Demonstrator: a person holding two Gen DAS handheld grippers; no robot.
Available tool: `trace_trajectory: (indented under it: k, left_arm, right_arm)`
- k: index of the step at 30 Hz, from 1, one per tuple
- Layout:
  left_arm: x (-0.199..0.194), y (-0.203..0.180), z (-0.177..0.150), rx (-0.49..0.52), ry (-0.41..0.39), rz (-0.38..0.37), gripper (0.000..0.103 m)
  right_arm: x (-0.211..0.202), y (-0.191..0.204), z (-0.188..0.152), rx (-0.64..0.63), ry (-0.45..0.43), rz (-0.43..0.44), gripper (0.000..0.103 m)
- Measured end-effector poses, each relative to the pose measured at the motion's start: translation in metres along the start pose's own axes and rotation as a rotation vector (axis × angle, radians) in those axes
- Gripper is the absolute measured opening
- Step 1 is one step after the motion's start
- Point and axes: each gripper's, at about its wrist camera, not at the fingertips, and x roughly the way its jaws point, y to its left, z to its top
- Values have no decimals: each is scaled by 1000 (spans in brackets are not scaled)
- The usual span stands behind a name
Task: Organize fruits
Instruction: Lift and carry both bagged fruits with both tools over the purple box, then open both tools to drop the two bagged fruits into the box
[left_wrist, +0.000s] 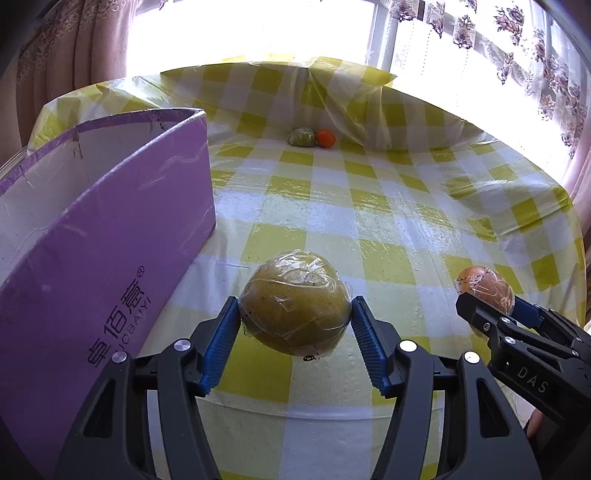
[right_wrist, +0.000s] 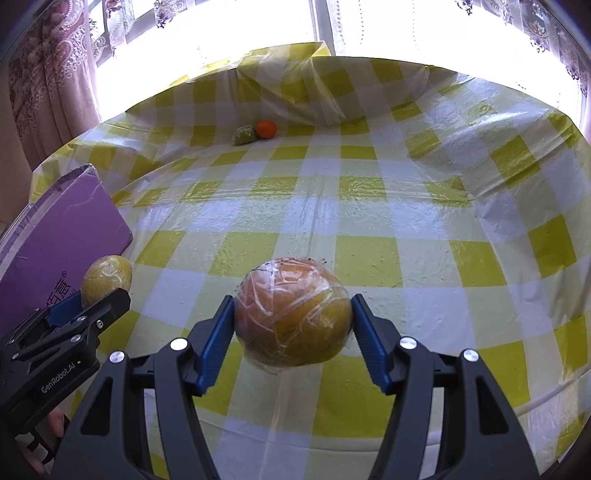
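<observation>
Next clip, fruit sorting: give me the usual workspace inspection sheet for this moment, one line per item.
Surface: table under a yellow-and-white checked plastic cloth, wrinkled and glossy.
Job's things: film-wrapped yellow-green round fruit and film-wrapped orange-yellow round fruit, both held off the cloth; small wrapped green fruit touching a small bare orange fruit at the far edge; open purple cardboard box on the left.
Clutter: nothing seen.
Grippers: left gripper shut on the yellow-green fruit; right gripper shut on the orange-yellow fruit.
Cables: nothing seen.
Surroundings: bright window with patterned lace curtains behind the table.
</observation>
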Motion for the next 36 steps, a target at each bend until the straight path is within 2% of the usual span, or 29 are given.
trace_trajectory:
  k: [3,7,10,16,21,27,32,36]
  left_arm:
    - [-16,2,2,2,-38,4,59]
    - [-39,6,6,-7,-110,29,59]
    - [-59,13,9,-33,-189,59,59]
    - [-103,31,17,-84,-359,125,59]
    - [-134,50,19,-126,-461,184,59]
    - [-165,79,17,-178,-536,271,59]
    - [-184,111,10,-236,-596,386,59]
    - [-187,139,6,-294,-592,458,59]
  right_arm:
    - [-11,10,4,-22,-33,5,63]
    - [-31,22,8,-54,-130,10,63]
    - [-45,30,11,-54,-199,38,63]
    - [-62,54,17,-70,-284,96,63]
    - [-78,86,25,-123,-369,153,63]
    - [-92,137,40,-198,-425,246,63]
    - [-100,185,45,-282,-497,293,63]
    - [-101,220,45,-338,-537,327,63]
